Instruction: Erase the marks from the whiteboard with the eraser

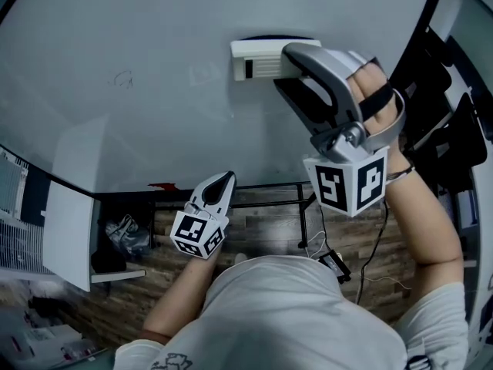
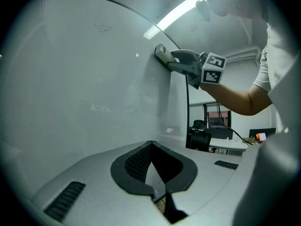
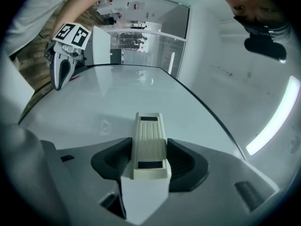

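Faint mark [image 1: 122, 78] on the whiteboard [image 1: 154, 37] (upper left) too small to read

Even, cool light; fisheye-warped edges

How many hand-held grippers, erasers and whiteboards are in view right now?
Hand-held grippers: 2 (left hand-held gripper shut and empty; right hand-held gripper shut on the eraser)
Erasers: 1
Whiteboards: 1 (the whiteboard)
Total: 4
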`<state>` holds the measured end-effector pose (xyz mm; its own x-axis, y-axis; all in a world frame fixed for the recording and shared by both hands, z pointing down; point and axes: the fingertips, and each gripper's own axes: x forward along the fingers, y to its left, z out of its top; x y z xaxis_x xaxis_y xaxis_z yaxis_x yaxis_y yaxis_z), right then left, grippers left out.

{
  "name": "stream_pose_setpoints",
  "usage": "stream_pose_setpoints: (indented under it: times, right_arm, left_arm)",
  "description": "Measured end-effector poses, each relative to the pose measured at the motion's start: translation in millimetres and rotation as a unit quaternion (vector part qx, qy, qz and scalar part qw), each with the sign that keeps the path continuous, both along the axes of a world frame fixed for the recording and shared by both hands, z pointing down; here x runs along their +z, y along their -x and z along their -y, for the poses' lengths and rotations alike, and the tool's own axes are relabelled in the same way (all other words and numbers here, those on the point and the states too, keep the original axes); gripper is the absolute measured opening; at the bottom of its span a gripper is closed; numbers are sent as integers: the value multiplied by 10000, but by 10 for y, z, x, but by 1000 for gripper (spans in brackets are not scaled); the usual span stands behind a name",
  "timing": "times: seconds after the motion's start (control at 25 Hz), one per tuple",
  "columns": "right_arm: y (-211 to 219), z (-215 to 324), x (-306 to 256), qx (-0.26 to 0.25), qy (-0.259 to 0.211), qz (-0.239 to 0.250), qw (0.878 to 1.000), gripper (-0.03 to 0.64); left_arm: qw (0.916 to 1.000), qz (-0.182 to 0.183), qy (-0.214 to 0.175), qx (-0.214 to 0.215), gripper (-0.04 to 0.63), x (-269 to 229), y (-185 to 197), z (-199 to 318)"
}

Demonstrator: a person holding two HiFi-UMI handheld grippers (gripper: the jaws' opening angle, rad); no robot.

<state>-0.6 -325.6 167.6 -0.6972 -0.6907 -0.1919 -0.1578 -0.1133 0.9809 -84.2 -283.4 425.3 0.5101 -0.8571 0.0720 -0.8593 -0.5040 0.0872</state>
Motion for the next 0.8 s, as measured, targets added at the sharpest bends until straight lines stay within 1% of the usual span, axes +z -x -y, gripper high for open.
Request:
stream_pose_setpoints:
  times: [0.2,0.36,0.56,0.68,0.8]
  right_arm:
    - [330,-63,709,75,197,-443,9988,236]
    - [558,-73,1285,67,585,-689,9959,236]
    - [738,-124,2117,148,1183,-1140,9863,235]
    - [817,-134,2574,206,1356,-1456,9798,235]
    - [883,-125,2909,265,1520,-1656,9741,236]
  left_arm:
    - [10000,72,21,26,6,-10,255,-77]
    - [9999,93,133,50,6,52,473,-126]
    - [9994,-5,329,62,6,160,703,-243]
    - [9990,17,435,75,6,252,838,-306]
    - [9987,57,498,83,6,295,965,-356]
